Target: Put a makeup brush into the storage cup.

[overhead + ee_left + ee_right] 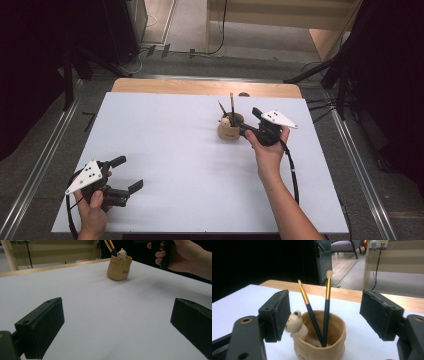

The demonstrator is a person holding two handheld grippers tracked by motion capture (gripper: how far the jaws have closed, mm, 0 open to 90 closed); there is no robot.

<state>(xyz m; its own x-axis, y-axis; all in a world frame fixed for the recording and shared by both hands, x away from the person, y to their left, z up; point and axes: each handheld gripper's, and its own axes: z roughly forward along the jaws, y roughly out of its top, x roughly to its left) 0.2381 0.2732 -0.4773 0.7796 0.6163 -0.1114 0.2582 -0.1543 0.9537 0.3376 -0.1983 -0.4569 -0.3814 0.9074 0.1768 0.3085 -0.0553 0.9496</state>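
the tan pen pot (229, 131) stands upright on the white table (175, 150), right of the middle and toward the far edge, and the right gripper (248, 131) sits just beside it on its right, pointing leftward at it. in the right gripper view the pot (319, 340) rises between the two black jaws, which stand spread apart on either side with open space between each pad and the pot wall, so they press on nothing; whether the left pad brushes the little bear is too close to tell. two brushes (326, 315) with dark handles, gold ferrules and pale tips stand in the pot, one nearly upright, the other leaning left, their lower ends meeting inside. a small cream bear figure (295, 323) perches on the rim at the pot's left in that view. the left gripper (131, 174) rests low at the near left of the table, well apart from the pot, held in the person's left hand (92, 202); its jaws gape wide with only bare table between them. from the left gripper view the pot (119, 267) shows dark lettering on its side, too small and blurred to read, with the person's right hand (185, 256) just beside it.
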